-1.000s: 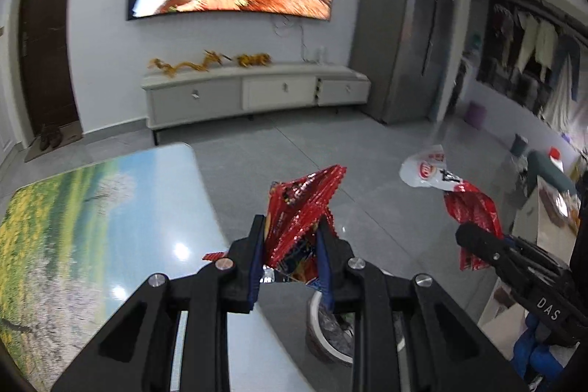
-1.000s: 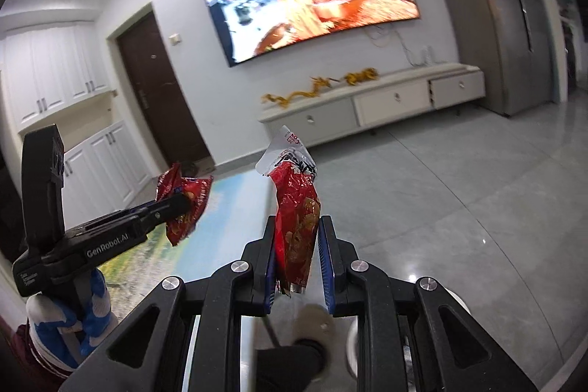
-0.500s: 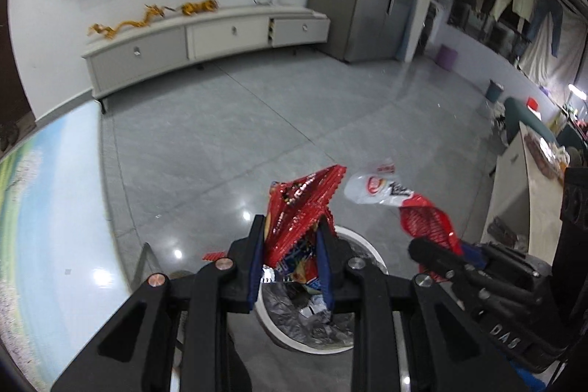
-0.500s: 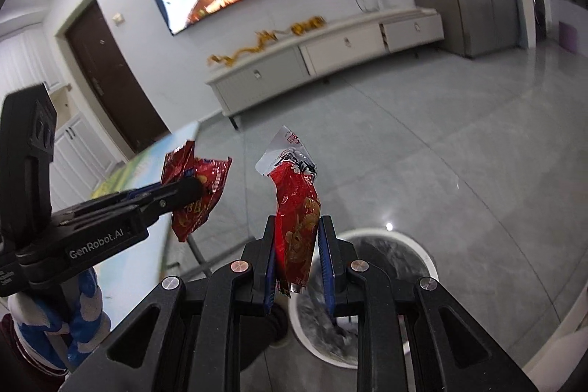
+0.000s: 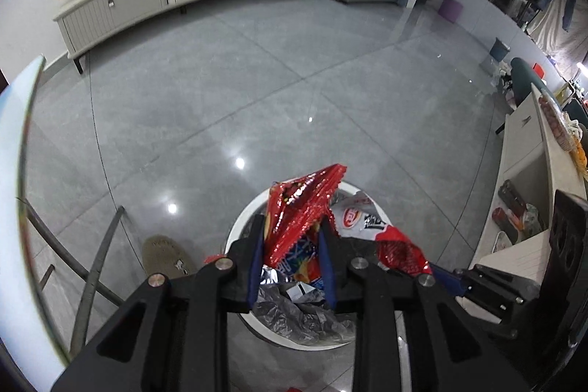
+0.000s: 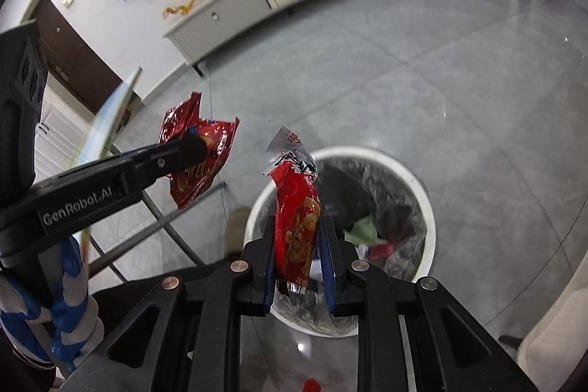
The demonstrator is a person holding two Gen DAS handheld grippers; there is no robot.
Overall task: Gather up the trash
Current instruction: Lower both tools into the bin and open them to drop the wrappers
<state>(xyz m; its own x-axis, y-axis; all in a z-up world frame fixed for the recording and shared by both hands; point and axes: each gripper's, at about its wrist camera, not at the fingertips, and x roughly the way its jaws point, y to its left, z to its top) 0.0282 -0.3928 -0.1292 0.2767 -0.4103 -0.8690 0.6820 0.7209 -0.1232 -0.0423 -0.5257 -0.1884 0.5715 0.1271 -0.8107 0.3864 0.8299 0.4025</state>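
Holding one snack wrapper apiece, both grippers hang over the white trash bin [image 6: 422,193] on the grey floor [image 5: 257,79].

Item 1: crumpled red foil wrapper [image 5: 305,212], between the jaws of the left gripper [image 5: 292,256], which are easing apart; the pads appear to touch it yet.

Item 2: flattened red packet [image 6: 297,219] with torn white top, clamped upright in the right gripper [image 6: 299,254].

Handling, as judged: near weightless, soft, crinkly, slick film; not fragile. Best pinched across a flat or folded middle, since edges slide. Likely to flutter on release, so a drop close above the bin's lined mouth suits.
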